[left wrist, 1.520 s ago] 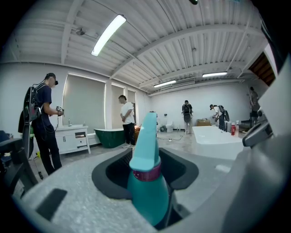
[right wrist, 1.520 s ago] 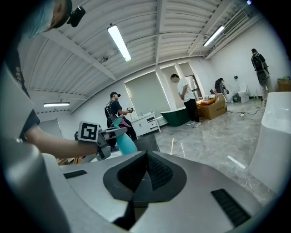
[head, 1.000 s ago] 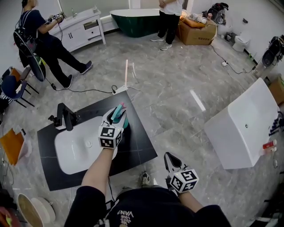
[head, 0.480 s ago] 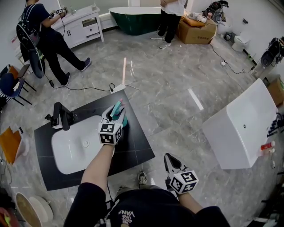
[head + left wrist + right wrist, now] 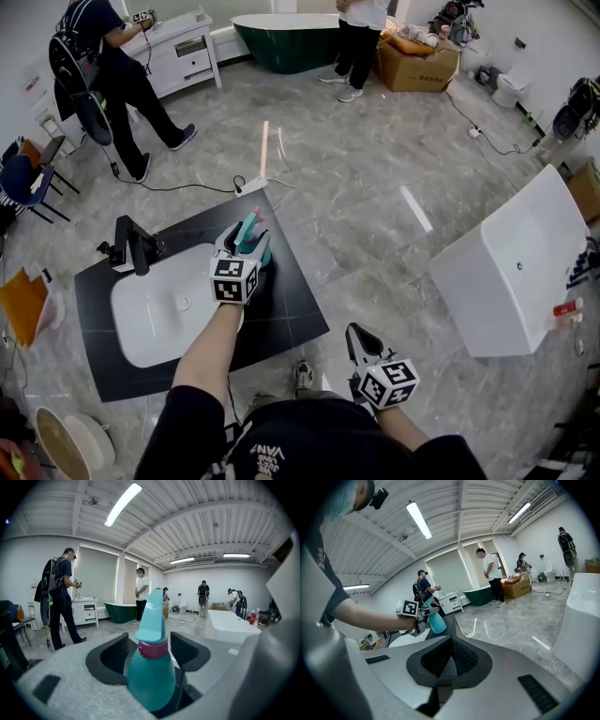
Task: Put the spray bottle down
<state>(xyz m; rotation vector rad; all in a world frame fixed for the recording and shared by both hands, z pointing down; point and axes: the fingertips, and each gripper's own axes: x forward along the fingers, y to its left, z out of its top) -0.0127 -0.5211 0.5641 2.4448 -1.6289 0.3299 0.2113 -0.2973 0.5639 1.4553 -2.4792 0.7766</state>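
Spray bottle (image 5: 151,679): teal body, pink collar, standing upright at the rear right part of the black countertop (image 5: 292,314), just beside the white basin (image 5: 155,323). In the head view most of the bottle is masked by the left gripper (image 5: 149,649) and its marker cube; only the nozzle and one shoulder show. In the left gripper view the bottle's base is cut off below the jaws. The right gripper view shows the bottle small and far off, its foot seemingly on the countertop (contact not confirmed at that size).

Left gripper: the jaws have just been opening and now stand apart, with the bottle between them. The dark pads (image 5: 190,651) sit either side of the neck with gaps visible, not pressing on it.

Right gripper (image 5: 449,643): held low by the person's body, well apart from the countertop, jaws closed together with nothing between them.
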